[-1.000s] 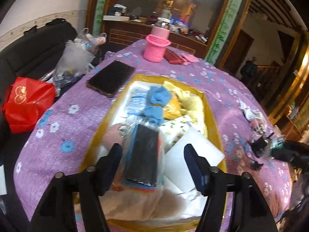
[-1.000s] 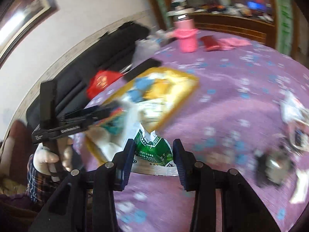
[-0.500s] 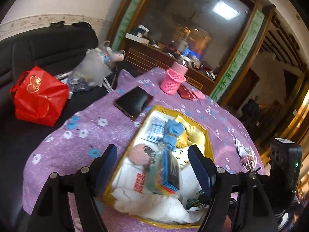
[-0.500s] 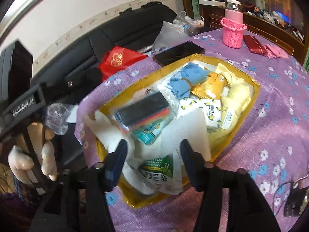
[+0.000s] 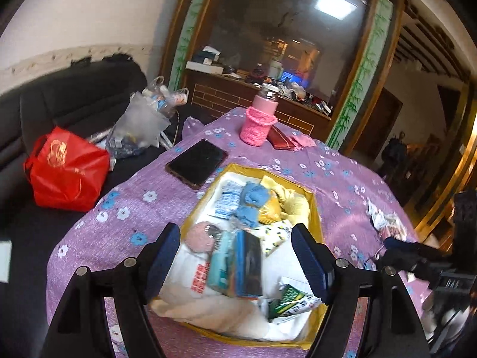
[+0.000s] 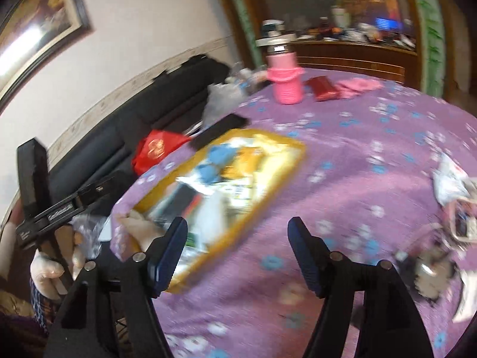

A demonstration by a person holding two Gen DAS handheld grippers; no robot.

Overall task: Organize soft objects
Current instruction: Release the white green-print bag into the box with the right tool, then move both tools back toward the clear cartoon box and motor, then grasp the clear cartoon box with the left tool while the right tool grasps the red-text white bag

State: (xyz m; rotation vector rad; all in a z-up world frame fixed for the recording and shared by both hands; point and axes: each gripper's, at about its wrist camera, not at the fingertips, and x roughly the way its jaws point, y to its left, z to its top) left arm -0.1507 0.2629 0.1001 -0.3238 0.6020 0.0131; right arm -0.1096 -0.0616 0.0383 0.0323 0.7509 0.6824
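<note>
Now your right gripper [image 6: 237,252] has just been opening and holds nothing, the green packet [image 5: 290,298] it carried a second ago lying in the yellow box [image 5: 316,208]. Your left gripper [image 5: 235,261], apart and empty, has drawn back above the box. Loose packets [image 6: 453,185] on the bench [image 6: 357,155] likely come next.

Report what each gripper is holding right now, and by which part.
Nothing is held. The left gripper is open above the yellow box; the right gripper, jaws just opening, is empty over the purple cloth.
</note>
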